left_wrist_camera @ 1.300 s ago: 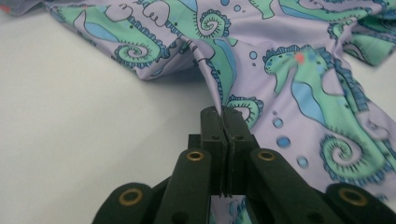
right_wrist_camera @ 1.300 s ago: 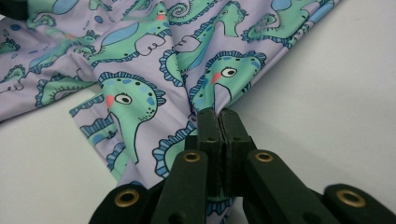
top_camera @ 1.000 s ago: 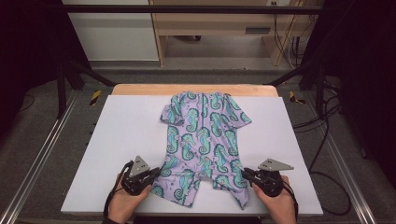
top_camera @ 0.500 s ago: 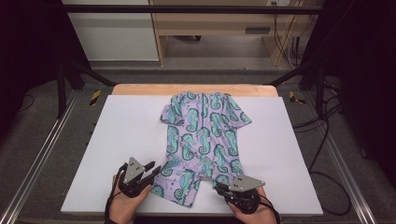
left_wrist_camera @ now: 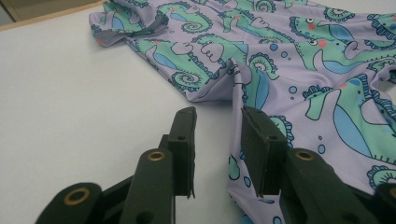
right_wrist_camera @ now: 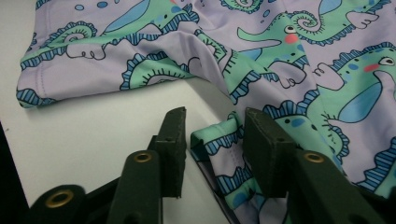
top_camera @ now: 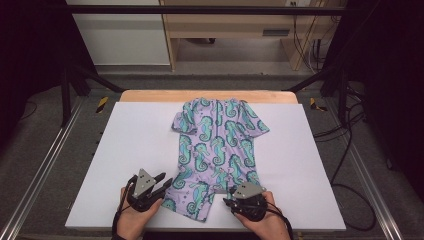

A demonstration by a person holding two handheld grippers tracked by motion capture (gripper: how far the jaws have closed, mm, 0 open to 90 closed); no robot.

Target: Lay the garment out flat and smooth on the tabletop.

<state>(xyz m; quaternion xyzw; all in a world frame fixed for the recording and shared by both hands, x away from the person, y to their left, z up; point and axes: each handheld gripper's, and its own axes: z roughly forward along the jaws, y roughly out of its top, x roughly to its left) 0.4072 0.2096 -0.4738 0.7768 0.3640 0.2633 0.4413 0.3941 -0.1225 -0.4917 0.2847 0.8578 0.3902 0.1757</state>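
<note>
In the high view the near hem of the garment's [top_camera: 216, 150] right leg lies under the right tool [top_camera: 231, 202], whose grey plate covers its jaws. The left tool [top_camera: 162, 182] hides the outer edge of the left leg. Both forearms are cut off by the near edge. In the left tool's view the garment [left_wrist_camera: 289, 60] runs off at the top and right edges. In the right tool's view the folded hem [right_wrist_camera: 224, 154] slips behind one jaw, so contact cannot be told.
</note>
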